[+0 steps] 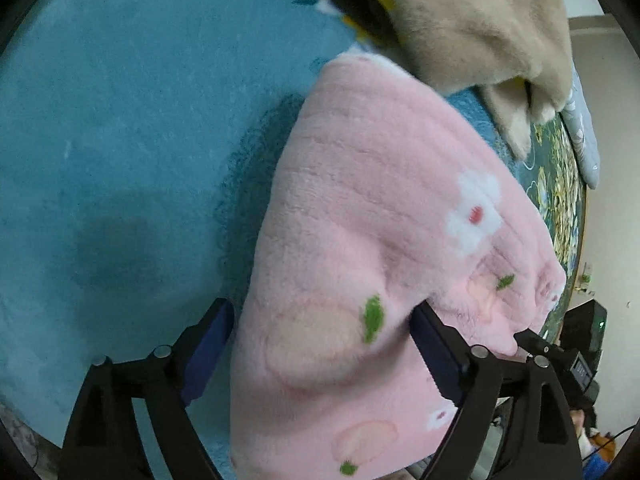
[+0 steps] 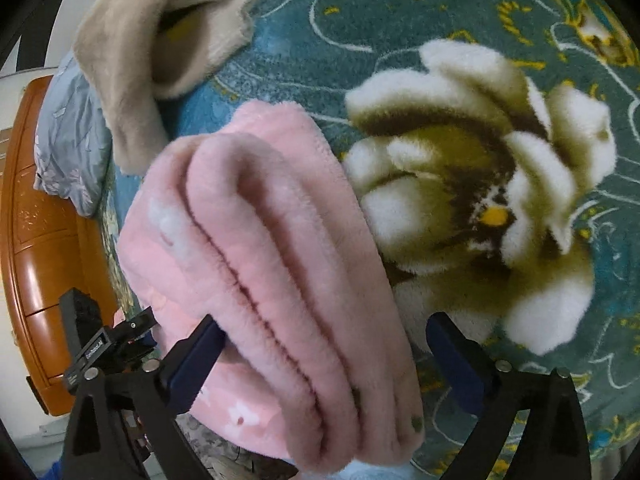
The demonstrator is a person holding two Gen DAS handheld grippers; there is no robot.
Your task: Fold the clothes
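Both grippers flank a folded pink fleece garment with white flowers and green leaves (image 1: 360,248) as it lies on a plush teal blanket (image 1: 120,128). Seen from the left wrist, the left gripper (image 1: 324,320) stands with its blue-padded fingers (image 1: 212,332) spread wide apart; the garment's near end fills the gap between them, pressing against the finger at 4 o'clock while the finger at 8 o'clock stands clear of the cloth over bare blanket. From there the pink bundle runs away toward 1 o'clock, where a beige fleece garment with yellow trim (image 1: 472,28) overlaps its far end.

From the right wrist, the right gripper (image 2: 324,340) is likewise spread open, the stacked pink folds (image 2: 272,240) lying between its fingers (image 2: 200,356); the fabric touches the finger at 8 o'clock, and the finger at 4 o'clock sits just beside the folds over a large white and olive flower woven into the blanket (image 2: 480,184). The beige garment (image 2: 152,48) lies at 11 o'clock, near the pink bundle's far end. At 9 o'clock stand an orange-brown wooden headboard (image 2: 36,240) and a grey-blue patterned pillow (image 2: 72,148). Neither gripper is clamped on the cloth
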